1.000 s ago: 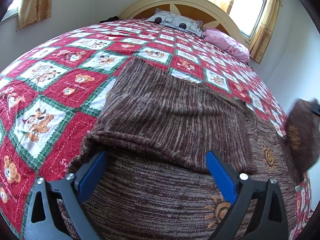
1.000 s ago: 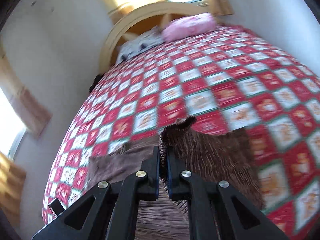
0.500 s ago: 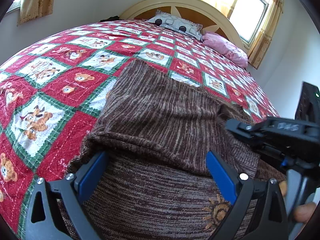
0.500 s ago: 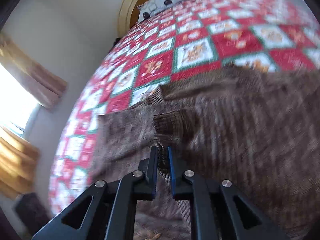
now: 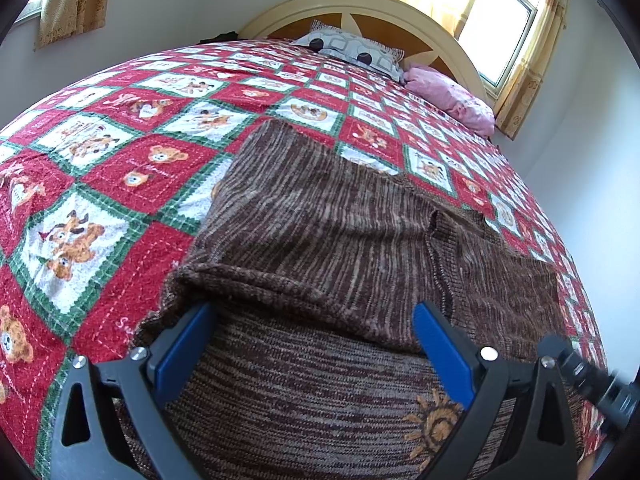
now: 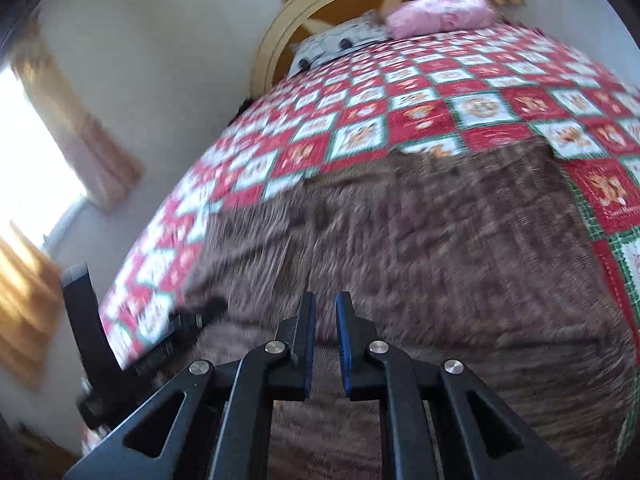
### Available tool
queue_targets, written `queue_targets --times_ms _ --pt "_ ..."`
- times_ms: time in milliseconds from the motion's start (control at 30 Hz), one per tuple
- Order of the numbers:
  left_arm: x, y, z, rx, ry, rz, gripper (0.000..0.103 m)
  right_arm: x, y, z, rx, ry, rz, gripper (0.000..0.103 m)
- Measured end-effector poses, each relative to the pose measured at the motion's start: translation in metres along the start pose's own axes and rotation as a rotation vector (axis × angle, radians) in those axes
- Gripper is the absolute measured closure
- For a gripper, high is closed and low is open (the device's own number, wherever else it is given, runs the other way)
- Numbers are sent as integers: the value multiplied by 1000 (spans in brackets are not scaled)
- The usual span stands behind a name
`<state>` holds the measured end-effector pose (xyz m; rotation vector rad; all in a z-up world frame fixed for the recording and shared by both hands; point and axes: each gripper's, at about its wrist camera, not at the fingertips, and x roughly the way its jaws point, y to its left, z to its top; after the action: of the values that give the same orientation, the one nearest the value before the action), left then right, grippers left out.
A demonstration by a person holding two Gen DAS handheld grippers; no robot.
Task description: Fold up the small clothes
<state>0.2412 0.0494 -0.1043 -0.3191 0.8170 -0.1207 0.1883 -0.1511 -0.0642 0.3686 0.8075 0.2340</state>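
A brown striped knit sweater (image 5: 320,232) with orange sun motifs lies on the red, white and green bear quilt (image 5: 100,168). Both its sides are folded in over the middle. My left gripper (image 5: 312,320) is open wide and empty, its blue pads low over the sweater's near part. My right gripper (image 6: 325,300) has its jaws slightly apart with nothing between them, above the sweater (image 6: 440,240). That view is blurred. The left gripper's body shows in the right wrist view (image 6: 92,320) at the left, and the right gripper's edge (image 5: 592,376) at the lower right of the left wrist view.
At the head of the bed are a cream arched headboard (image 5: 360,4), a grey patterned pillow (image 5: 348,50) and a pink pillow (image 5: 448,96). Curtained windows (image 5: 508,20) are behind. White walls stand close on both sides of the bed.
My right gripper carried the sweater's right sleeve across onto the body, let it go and drew back toward the near edge. My left gripper stayed still and open.
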Motion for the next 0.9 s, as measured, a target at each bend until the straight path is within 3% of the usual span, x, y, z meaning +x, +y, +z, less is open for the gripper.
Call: queue_targets --times_ms 100,200,333,400,467,567,667,767,900 --pt "0 0 0 -3 -2 -3 2 10 8 -4 -35 35 24 92" --pt "0 0 0 1 -1 3 2 24 11 13 -11 22 26 92" --pt "0 0 0 3 0 5 2 60 14 41 -31 20 -77 92" --pt "0 -1 0 4 -1 7 2 99 16 47 -62 107 -100 92" --pt "0 -1 0 6 0 9 1 108 17 48 -100 32 -110 92" --pt "1 -1 0 7 2 6 0 111 23 56 -151 18 -154 92" --pt "1 0 0 4 1 1 0 95 17 64 -108 1 -164 92" --pt "1 0 0 4 1 1 0 45 -10 75 14 -164 -149 92" --pt "1 0 0 4 1 1 0 1 -66 91 98 -189 -382 92"
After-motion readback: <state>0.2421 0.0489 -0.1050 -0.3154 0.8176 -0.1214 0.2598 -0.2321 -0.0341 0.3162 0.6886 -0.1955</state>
